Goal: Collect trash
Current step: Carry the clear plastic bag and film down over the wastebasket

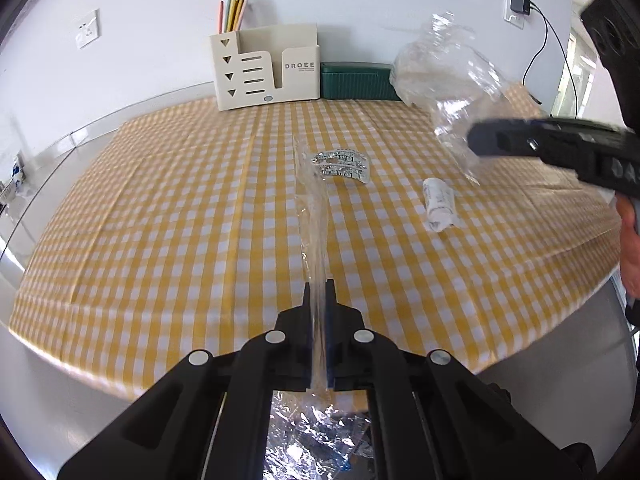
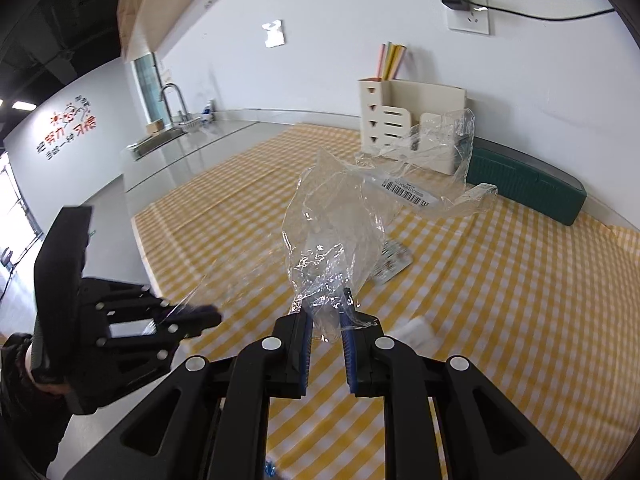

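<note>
Both hands are already loaded, so the coming move turns on what is left on the checked surface [image 1: 160,220] and which way it lies. The left gripper [image 1: 319,292] has its fingers clenched on a thin strip of clear film [image 1: 314,216] that runs straight up the frame from the tips. The right gripper [image 2: 326,308] has its fingers pinching the lower end of a crumpled clear plastic bag [image 2: 340,216], lifted off the surface, its barcoded end toward the upper right. In the left wrist view the foil blister packs [image 1: 340,164] lie just right of the film's far end, at mid-frame, long axis across the picture. The white paper roll [image 1: 438,204] lies further right and lower, long axis nearly up-down, apparently nearer the right gripper, whose finger crosses the right edge.
</note>
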Demonstrator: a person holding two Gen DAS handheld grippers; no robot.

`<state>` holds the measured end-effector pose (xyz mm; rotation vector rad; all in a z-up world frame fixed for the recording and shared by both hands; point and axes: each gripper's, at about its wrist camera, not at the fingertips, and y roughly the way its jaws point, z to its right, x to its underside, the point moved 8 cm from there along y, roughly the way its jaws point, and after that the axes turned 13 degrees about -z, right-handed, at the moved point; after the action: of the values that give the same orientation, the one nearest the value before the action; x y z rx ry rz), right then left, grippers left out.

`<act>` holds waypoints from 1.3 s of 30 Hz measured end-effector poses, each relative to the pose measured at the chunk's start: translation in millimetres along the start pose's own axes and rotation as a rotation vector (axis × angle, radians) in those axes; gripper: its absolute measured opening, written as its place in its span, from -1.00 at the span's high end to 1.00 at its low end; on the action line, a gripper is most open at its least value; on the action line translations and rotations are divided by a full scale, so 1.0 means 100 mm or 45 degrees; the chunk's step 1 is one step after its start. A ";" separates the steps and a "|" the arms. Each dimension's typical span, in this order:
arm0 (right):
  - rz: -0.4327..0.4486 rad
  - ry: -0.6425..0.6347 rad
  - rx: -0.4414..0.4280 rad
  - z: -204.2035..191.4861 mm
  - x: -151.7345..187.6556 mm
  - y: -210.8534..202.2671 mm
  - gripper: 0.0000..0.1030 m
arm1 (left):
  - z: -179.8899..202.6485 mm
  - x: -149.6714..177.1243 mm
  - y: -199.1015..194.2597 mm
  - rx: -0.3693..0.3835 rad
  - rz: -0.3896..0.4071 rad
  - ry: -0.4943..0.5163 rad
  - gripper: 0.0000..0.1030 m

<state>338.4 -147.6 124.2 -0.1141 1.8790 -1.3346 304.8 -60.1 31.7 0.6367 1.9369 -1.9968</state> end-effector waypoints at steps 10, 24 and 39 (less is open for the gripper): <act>-0.007 -0.056 -0.090 -0.71 0.82 -0.20 0.66 | -0.03 0.72 -0.36 -0.025 0.056 -0.048 0.90; -0.148 -0.108 -0.205 -1.64 2.22 0.17 0.65 | 0.08 2.06 -0.32 -0.010 0.001 -0.107 0.90; -0.435 0.010 -0.288 -1.73 3.54 1.39 0.65 | 0.23 3.21 0.80 0.038 -0.184 -0.095 0.90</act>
<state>39.5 -133.1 -167.3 -0.5679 2.0772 -1.3360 65.4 -55.6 -197.1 0.4334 1.9629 -2.1066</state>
